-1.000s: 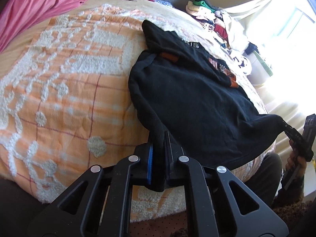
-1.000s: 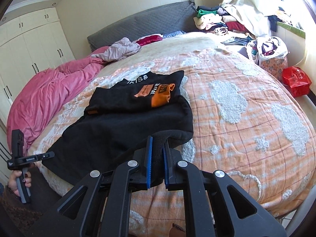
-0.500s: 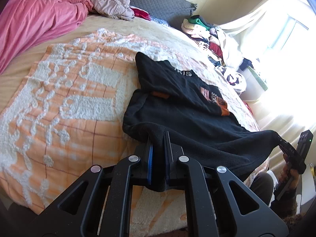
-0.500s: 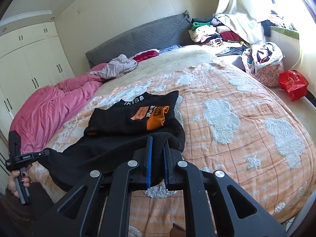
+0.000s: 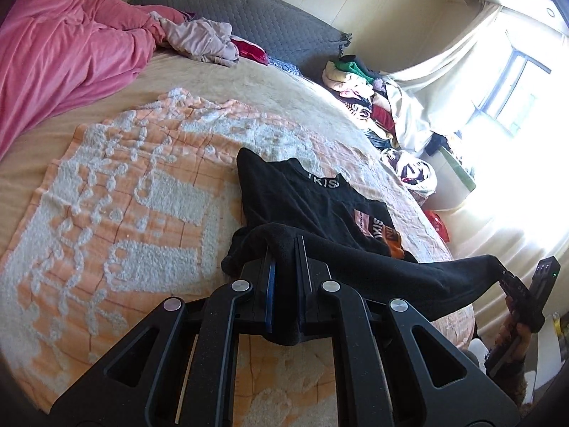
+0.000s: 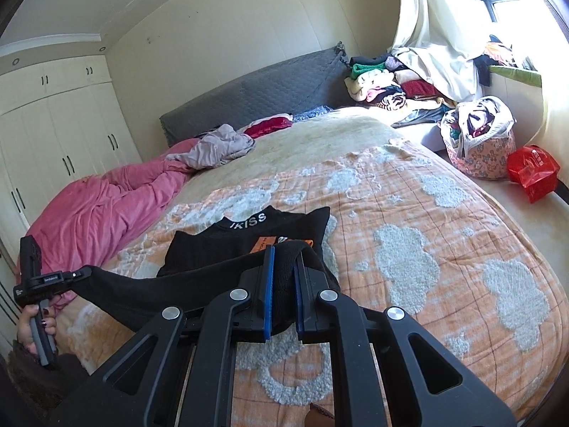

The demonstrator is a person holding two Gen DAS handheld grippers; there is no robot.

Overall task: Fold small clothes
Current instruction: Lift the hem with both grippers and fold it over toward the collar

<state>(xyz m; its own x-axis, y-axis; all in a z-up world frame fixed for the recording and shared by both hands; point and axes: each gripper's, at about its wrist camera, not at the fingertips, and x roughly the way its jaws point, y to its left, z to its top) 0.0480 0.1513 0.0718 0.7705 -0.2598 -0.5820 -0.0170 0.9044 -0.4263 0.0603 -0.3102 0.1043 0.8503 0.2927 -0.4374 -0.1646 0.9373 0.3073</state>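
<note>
The left gripper (image 5: 284, 277) had its fingers pinching one bottom corner of the black sweater with white letters on the collar (image 5: 313, 206). The right gripper (image 6: 282, 288) pinched the other corner. The hem hung stretched between them, lifted above the orange and white fluffy blanket (image 6: 409, 235), while the sweater's top half lay flat in the middle of the frame.

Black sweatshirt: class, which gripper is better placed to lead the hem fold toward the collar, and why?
Neither clearly. The left gripper and right gripper each clamp one hem corner of the black sweatshirt, so both should probably move together.
</note>
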